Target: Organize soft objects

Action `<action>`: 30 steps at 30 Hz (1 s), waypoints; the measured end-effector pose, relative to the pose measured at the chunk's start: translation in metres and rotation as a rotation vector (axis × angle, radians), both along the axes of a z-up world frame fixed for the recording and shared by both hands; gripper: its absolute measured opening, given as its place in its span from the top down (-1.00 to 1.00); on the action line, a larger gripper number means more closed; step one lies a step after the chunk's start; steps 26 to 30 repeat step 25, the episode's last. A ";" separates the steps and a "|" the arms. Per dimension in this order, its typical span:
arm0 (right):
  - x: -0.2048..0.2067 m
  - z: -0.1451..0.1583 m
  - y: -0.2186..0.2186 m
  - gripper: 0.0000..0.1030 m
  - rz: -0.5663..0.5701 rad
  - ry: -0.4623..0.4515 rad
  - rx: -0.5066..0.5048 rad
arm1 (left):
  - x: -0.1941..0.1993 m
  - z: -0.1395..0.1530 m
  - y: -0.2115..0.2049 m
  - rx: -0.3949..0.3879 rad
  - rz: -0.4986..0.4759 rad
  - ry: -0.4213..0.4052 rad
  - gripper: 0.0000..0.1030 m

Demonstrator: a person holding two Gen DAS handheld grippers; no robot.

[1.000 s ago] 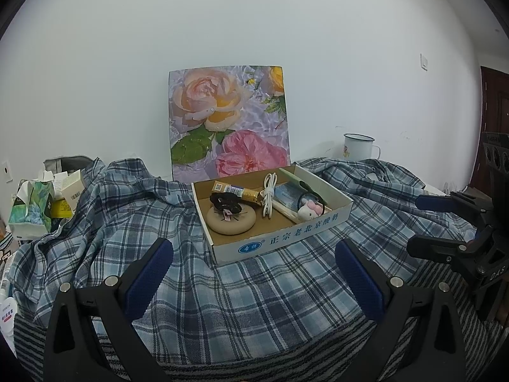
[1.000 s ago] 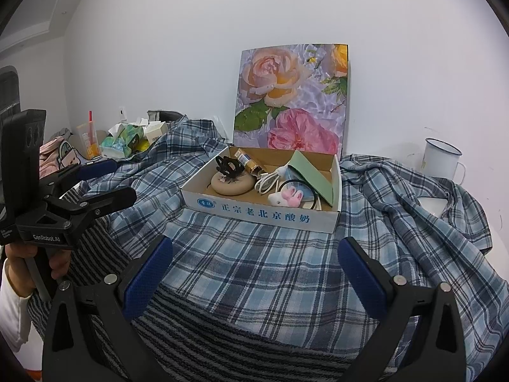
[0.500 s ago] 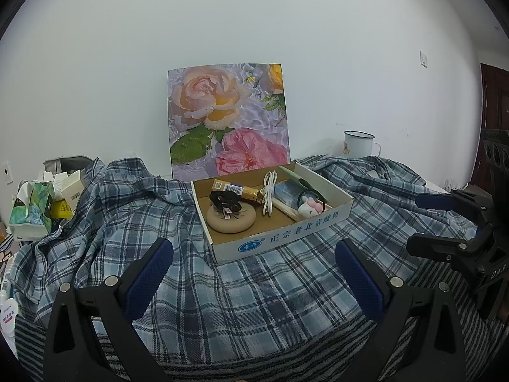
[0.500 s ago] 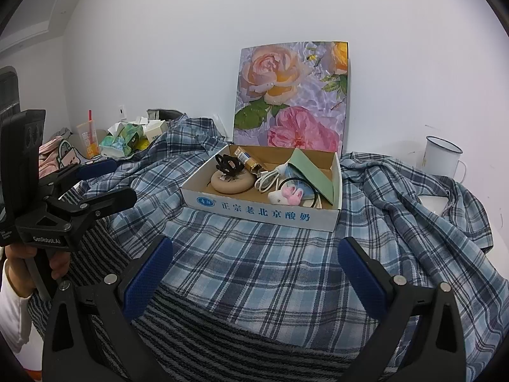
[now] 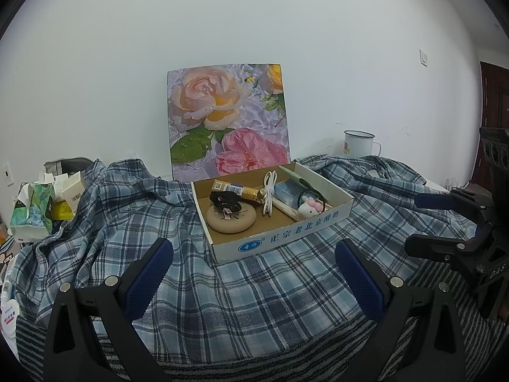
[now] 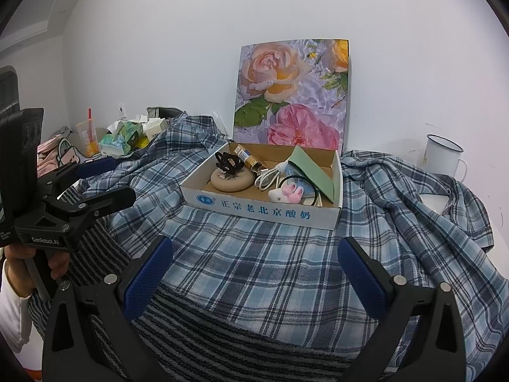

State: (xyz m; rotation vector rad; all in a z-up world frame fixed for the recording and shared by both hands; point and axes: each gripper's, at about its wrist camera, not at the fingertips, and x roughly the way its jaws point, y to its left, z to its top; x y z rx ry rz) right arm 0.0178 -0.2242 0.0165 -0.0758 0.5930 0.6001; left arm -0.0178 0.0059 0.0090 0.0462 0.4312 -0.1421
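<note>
While nothing has shifted since before, both tools [image 5: 254, 262] [image 6: 255, 259] wide over plaid shirt [image 5: 222, 289].

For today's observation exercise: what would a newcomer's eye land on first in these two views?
First the rose picture leaning on the white wall at the back. Just before it, an open cardboard box of small items sits on a blue plaid shirt spread across the surface. A white mug stands by the wall on the right.
</note>
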 end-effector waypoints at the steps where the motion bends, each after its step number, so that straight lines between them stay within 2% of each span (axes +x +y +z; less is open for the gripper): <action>1: 0.000 0.000 0.000 -1.00 0.000 0.000 0.000 | 0.000 0.000 0.000 0.000 0.000 0.000 -1.00; 30: -0.004 -0.006 0.001 -1.00 0.001 0.011 -0.007 | 0.000 0.000 -0.001 0.004 -0.003 0.003 -1.00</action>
